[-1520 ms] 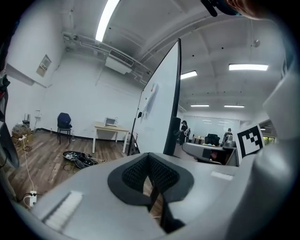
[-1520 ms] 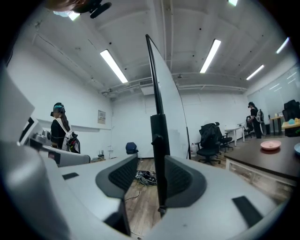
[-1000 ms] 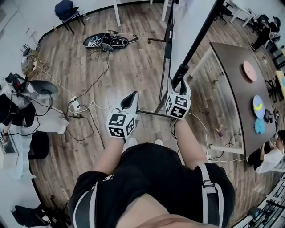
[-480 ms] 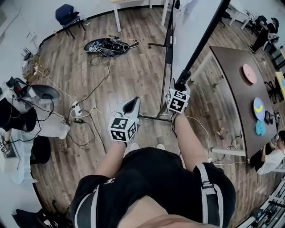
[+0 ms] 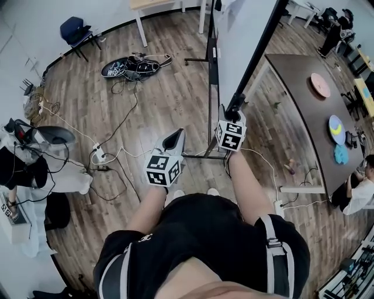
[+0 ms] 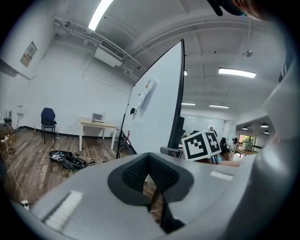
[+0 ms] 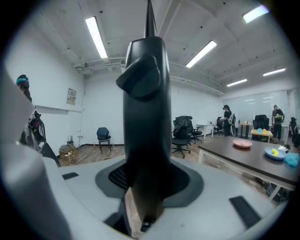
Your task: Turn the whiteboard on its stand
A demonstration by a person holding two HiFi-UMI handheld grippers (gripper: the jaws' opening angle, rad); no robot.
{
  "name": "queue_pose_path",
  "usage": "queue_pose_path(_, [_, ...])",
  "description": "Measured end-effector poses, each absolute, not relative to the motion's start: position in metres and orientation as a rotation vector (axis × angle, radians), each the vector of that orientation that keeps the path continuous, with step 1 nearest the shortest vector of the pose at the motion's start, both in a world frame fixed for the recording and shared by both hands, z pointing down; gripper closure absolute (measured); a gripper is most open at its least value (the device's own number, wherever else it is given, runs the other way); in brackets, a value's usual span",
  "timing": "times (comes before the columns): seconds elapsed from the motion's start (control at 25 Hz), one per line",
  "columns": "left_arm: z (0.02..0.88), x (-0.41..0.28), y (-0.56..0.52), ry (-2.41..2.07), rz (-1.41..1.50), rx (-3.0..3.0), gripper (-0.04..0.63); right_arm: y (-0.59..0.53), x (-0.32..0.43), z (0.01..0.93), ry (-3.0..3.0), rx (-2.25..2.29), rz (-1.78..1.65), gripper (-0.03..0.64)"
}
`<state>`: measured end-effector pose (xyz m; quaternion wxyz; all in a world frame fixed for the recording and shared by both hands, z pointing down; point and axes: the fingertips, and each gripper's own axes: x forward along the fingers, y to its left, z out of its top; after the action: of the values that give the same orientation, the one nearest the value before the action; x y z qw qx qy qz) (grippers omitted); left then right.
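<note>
Diff vs a second ago, head view: the whole frame has slid. The wood floor (image 5: 163, 93) and whiteboard (image 5: 242, 35) sit a bit lower and further left, and a light desk (image 5: 153, 4) has come in at the top edge. The whiteboard shows no clear turn on its stand (image 5: 209, 70); the panel runs from top centre down to mid-frame, as before.

The right gripper (image 5: 236, 106) is on the same lower corner of the board's black frame (image 5: 257, 58), just right of centre. Its jaws have just been closing and now clamp that frame edge; in the right gripper view the black bar fills the gap between the pads (image 7: 118, 179).

The left gripper (image 5: 177, 135) has barely shifted. It sits left of centre, clear of the board, jaws together with nothing in them; its own view shows only a thin slit between them.

Materials/shapes:
- Floor: brown plank, matte.
- Whiteboard: flat white glossy panel in a thin black frame, seen nearly edge-on.
- Table (image 5: 292, 76), right side: dark brown flat top on white legs.
- Stand: thin black tube, with a foot bar across the floor just below the grippers.
- Grippers: light grey moulded shells with black textured pads, each carrying a black-and-white marker cube (image 5: 162, 169).
- White cables (image 5: 120, 146) snake over the floor at the left.
- A black tangle of gear (image 5: 131, 63) lies upper left.
</note>
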<state>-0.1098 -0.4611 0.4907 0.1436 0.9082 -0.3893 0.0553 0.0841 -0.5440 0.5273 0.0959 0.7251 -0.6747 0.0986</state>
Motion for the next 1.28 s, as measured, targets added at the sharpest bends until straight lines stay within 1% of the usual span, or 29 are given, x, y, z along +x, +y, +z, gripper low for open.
queue_pose_path(0.6, [0.518,-0.082,-0.425,-0.813,0.240,2.712,0.586,-0.440,0.109,0.523,-1.979,2.237,0.207,0.443])
queue_pose_path(0.88, [0.528,-0.049,-0.394,-0.640,0.298,2.759,0.586,-0.387,0.131,0.521,-1.956,2.274,0.188,0.443])
queue_pose_path(1.28, [0.516,-0.010,-0.368,-0.560,0.292,2.797,0.586,-0.335,0.154,0.525,-1.924,2.279,0.222,0.443])
